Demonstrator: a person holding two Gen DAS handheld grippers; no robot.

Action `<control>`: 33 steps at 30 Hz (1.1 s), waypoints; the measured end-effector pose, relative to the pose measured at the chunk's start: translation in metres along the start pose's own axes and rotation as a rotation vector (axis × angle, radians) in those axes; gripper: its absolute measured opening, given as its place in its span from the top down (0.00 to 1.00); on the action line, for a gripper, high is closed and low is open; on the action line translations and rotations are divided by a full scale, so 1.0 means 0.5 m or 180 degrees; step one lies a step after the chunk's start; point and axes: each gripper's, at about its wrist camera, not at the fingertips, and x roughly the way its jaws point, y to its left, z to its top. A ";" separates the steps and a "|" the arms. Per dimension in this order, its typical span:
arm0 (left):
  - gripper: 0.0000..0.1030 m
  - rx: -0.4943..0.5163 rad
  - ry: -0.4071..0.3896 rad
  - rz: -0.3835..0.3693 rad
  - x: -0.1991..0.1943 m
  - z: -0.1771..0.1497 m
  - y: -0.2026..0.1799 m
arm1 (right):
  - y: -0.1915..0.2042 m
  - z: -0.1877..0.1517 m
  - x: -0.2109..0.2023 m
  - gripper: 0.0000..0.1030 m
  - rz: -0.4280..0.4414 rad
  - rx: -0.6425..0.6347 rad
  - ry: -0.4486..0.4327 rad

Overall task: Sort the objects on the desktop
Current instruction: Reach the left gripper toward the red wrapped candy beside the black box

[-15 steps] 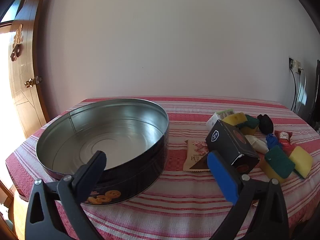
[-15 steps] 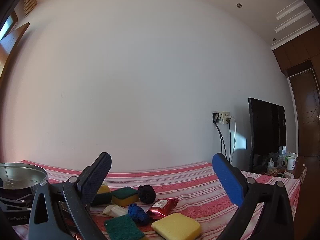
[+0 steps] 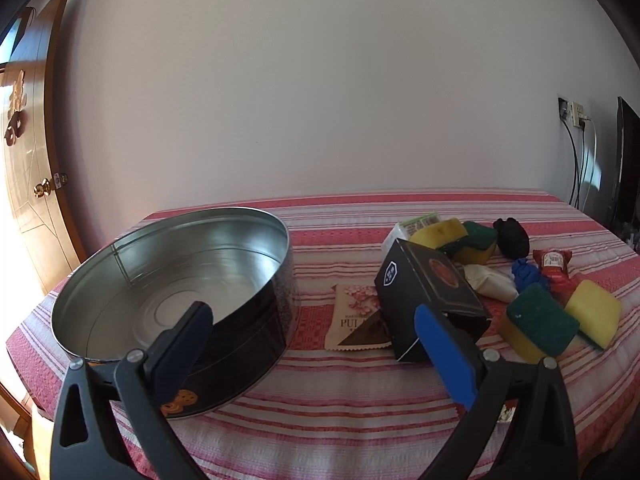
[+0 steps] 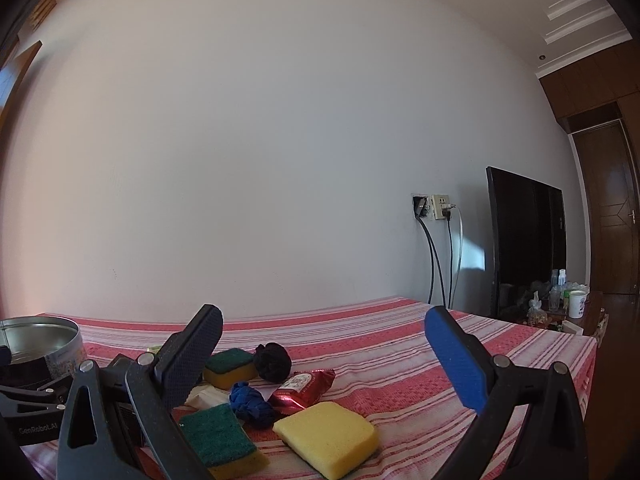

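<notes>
A round metal tin [image 3: 180, 280] with a dark outer wall stands empty on the left of the striped table; its rim also shows at the far left of the right wrist view as the tin [image 4: 36, 328]. Right of it lie a black box [image 3: 430, 296], a brown snack packet [image 3: 354, 320], yellow-green sponges [image 3: 538, 320], a yellow sponge [image 3: 596, 314], a red sachet [image 3: 554, 266], blue cloth [image 3: 528, 274] and a black cloth ball [image 3: 512, 238]. My left gripper [image 3: 316, 344] hangs open before the tin and box. My right gripper [image 4: 324, 344] is open above the yellow sponge [image 4: 328, 438] and red sachet [image 4: 302, 390].
The red-and-white striped tablecloth [image 3: 360, 400] covers the table up to a plain wall. A wooden door [image 3: 28, 180] stands at the left. Beyond the table's right edge are a dark screen [image 4: 528, 240], wall sockets with cables [image 4: 436, 208] and a cluttered side table [image 4: 560, 304].
The left wrist view has shifted slightly, with the tin and pile sitting a little further from the fingers. The right wrist view is about the same. Both grippers stay open.
</notes>
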 end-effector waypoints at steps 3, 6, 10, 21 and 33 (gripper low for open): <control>0.01 0.0034 -0.0001 -0.0064 -0.004 0.001 -0.014 | -0.014 0.001 -0.003 0.00 0.0010 0.0067 0.0035; 0.01 0.0095 0.0032 -0.0160 -0.006 0.002 -0.034 | -0.024 0.001 0.000 0.00 -0.0003 0.0100 0.0081; 0.01 0.0162 0.0063 -0.0224 -0.010 0.000 -0.054 | -0.030 -0.003 -0.003 0.00 -0.0045 0.0090 0.0110; 0.01 0.0226 0.0179 -0.0358 -0.008 -0.011 -0.091 | -0.050 -0.003 -0.004 0.00 -0.0061 0.0102 0.0110; 0.01 0.0196 0.0410 -0.0449 0.013 -0.026 -0.105 | -0.062 -0.014 0.016 0.00 -0.0109 0.0124 0.0173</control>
